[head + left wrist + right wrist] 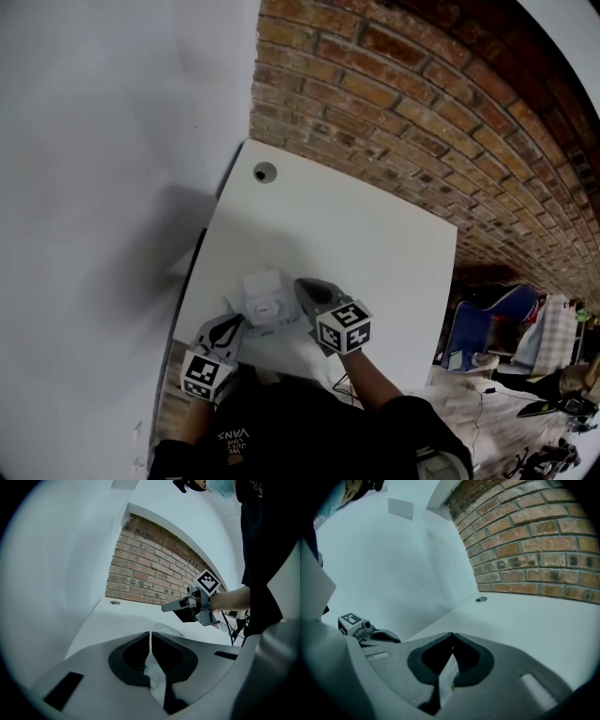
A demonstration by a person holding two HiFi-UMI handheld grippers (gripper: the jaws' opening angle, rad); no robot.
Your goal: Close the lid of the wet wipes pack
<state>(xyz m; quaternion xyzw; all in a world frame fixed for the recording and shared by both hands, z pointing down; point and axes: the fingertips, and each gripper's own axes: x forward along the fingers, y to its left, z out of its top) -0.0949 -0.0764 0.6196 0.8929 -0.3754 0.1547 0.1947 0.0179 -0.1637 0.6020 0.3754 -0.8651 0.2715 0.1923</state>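
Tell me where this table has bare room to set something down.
The far half of the table is bare, from the cable hole along the brick wall to the right edge. The near left corner is crowded: the wet wipes pack with left gripper and right gripper shut on it.

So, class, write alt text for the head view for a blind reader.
The grey left gripper and grey right gripper pinch opposite ends of a soft white wet wipes pack, its white plastic lid open, on a white table by a red brick wall.
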